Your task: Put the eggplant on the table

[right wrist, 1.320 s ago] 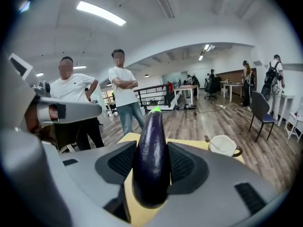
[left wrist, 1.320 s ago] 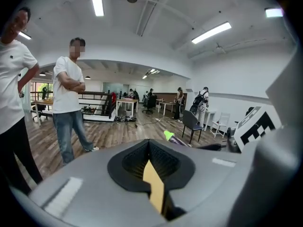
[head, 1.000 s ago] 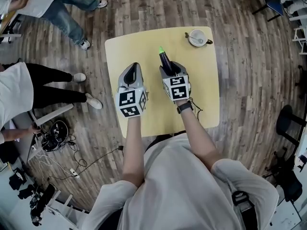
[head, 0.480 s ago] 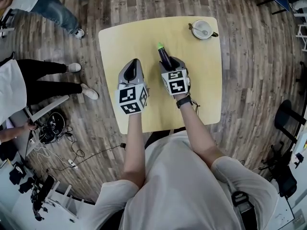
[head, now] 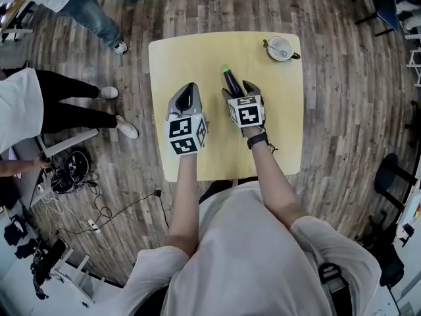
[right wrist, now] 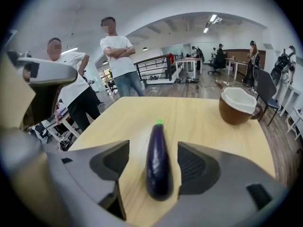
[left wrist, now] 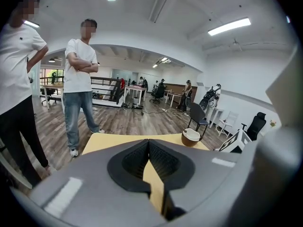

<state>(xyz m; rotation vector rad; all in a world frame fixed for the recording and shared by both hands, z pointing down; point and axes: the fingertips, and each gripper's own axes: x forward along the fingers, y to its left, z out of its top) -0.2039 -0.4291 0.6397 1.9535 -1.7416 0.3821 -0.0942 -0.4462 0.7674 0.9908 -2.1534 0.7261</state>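
A dark purple eggplant with a green tip lies on the yellow table, its length pointing away from me. My right gripper straddles it with its jaws opening; gaps show on both sides and the pads do not press on it. In the head view the eggplant pokes out ahead of the right gripper. My left gripper hovers over the table to the left, jaws together with nothing between them, as its own view of the left gripper confirms.
A brown cup with a white inside stands at the table's far right corner, also the cup in the right gripper view. Two people stand on the wooden floor beyond the table's left side. Cables lie on the floor at left.
The right gripper came down with the eggplant to the tabletop and its jaws have spread off it. The left gripper sank slightly.
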